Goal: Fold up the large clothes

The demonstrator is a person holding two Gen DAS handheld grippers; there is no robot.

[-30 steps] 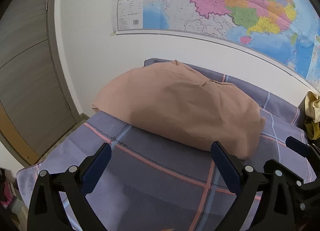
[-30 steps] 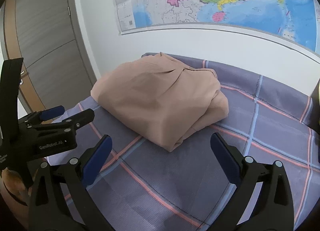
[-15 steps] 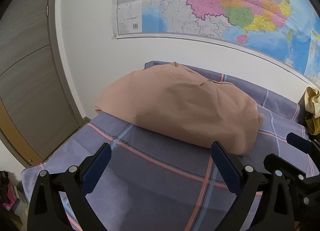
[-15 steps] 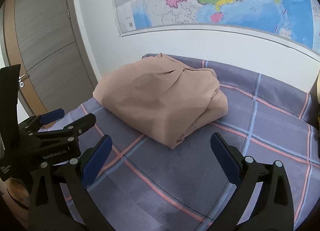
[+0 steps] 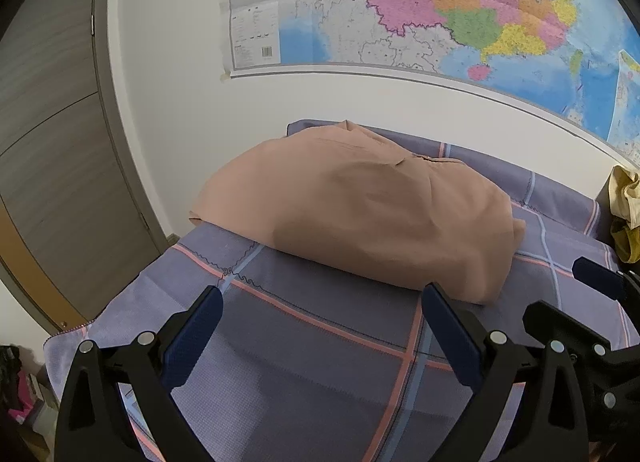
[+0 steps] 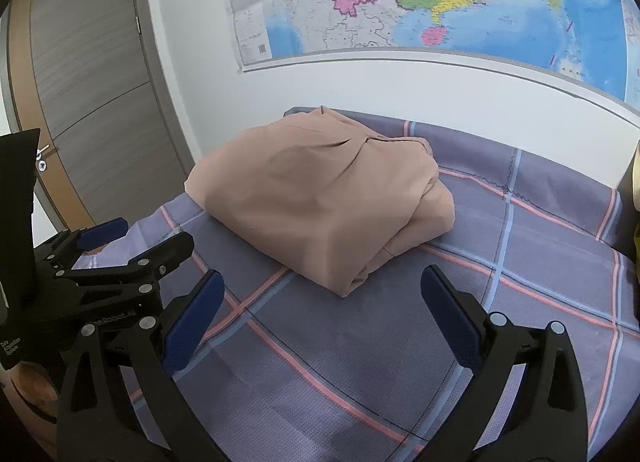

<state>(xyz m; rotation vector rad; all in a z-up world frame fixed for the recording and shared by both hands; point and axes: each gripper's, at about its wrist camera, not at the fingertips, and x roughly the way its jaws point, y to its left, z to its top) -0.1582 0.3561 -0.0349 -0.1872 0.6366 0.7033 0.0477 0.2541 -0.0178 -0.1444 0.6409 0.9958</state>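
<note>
A salmon-pink garment (image 5: 360, 213) (image 6: 320, 197) lies folded into a thick bundle on the far left part of a bed with a purple checked sheet (image 5: 320, 342) (image 6: 520, 262). My left gripper (image 5: 320, 306) is open and empty, hovering over the sheet short of the bundle's near edge. My right gripper (image 6: 322, 288) is also open and empty, its fingers straddling the bundle's near corner from a distance. In the right wrist view the left gripper (image 6: 132, 238) shows at the left edge; the right gripper (image 5: 576, 294) appears at the right edge of the left wrist view.
A large coloured map (image 5: 440, 13) hangs on the white wall behind the bed. A grey wooden door (image 6: 92, 81) stands to the left. Yellow clothes (image 5: 624, 205) hang at the bed's far right. Bare sheet stretches right of the bundle.
Both grippers have drawn back a little from the folded garment and risen slightly; the bundle itself has not moved. Both stay open.
</note>
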